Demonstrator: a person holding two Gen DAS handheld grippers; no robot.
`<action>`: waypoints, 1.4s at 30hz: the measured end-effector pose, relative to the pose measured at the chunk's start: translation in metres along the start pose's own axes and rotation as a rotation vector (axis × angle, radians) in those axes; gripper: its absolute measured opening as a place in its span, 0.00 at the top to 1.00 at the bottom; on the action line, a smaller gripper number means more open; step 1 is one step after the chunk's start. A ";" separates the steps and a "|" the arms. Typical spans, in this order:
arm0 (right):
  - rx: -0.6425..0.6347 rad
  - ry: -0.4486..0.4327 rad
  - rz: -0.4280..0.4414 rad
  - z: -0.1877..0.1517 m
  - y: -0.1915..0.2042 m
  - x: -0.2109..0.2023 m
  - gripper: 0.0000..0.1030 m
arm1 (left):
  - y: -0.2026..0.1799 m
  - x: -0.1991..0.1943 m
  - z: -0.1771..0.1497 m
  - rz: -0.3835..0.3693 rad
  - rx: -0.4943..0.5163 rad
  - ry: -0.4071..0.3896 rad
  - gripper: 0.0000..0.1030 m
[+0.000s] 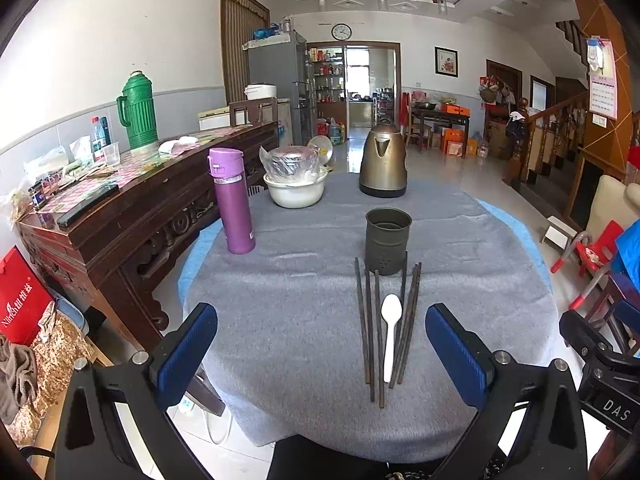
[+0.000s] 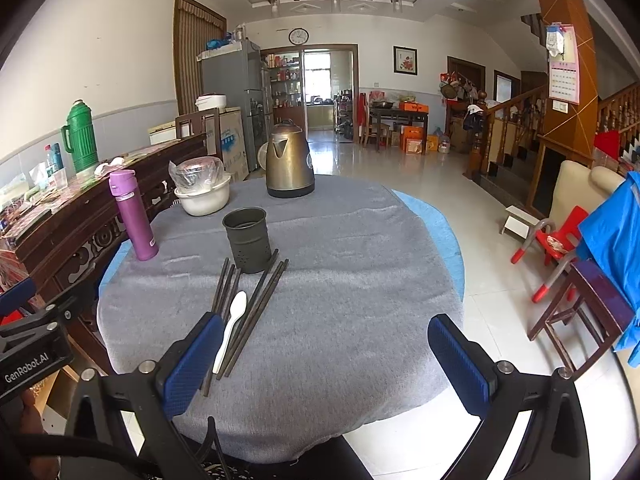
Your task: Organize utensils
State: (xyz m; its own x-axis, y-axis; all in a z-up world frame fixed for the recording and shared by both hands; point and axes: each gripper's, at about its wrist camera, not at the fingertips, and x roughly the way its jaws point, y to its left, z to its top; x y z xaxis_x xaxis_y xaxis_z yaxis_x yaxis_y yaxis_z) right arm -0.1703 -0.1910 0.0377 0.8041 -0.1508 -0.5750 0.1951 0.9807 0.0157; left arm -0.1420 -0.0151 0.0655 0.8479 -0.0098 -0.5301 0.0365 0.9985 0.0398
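Observation:
Several dark chopsticks (image 1: 370, 332) (image 2: 256, 312) lie side by side on the grey cloth, with a white plastic spoon (image 1: 389, 332) (image 2: 230, 328) among them. Just beyond their far tips stands a dark metal utensil holder (image 1: 387, 240) (image 2: 248, 240), upright and with nothing sticking out. My left gripper (image 1: 320, 340) hangs open over the near table edge, the utensils lying ahead between its blue pads (image 1: 456, 356). My right gripper (image 2: 324, 354) is open too, to the right of the utensils; its left pad (image 2: 192, 364) covers the chopsticks' near ends.
On the round table's grey cloth (image 1: 300, 280) stand a purple flask (image 1: 232, 200), a white bowl with a plastic-wrapped dish (image 1: 295, 186) and a bronze kettle (image 1: 383, 162). A cluttered dark sideboard (image 1: 120, 208) flanks the left. Chairs (image 2: 576, 300) stand at the right.

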 end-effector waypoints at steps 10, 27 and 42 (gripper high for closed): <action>-0.016 0.028 0.016 0.011 0.001 0.021 0.00 | 0.002 0.019 0.012 0.034 -0.018 0.010 0.00; -0.022 0.149 0.029 0.039 0.015 0.092 0.00 | 0.003 0.088 0.034 0.031 0.005 0.109 0.00; -0.023 0.187 0.029 0.062 0.024 0.125 0.00 | 0.003 0.124 0.048 -0.004 0.021 0.171 0.00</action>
State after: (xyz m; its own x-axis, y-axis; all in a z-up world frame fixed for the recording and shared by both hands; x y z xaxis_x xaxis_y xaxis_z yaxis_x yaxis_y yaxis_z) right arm -0.0305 -0.1939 0.0168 0.6903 -0.0987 -0.7168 0.1592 0.9871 0.0173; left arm -0.0109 -0.0160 0.0402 0.7453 -0.0030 -0.6667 0.0527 0.9971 0.0544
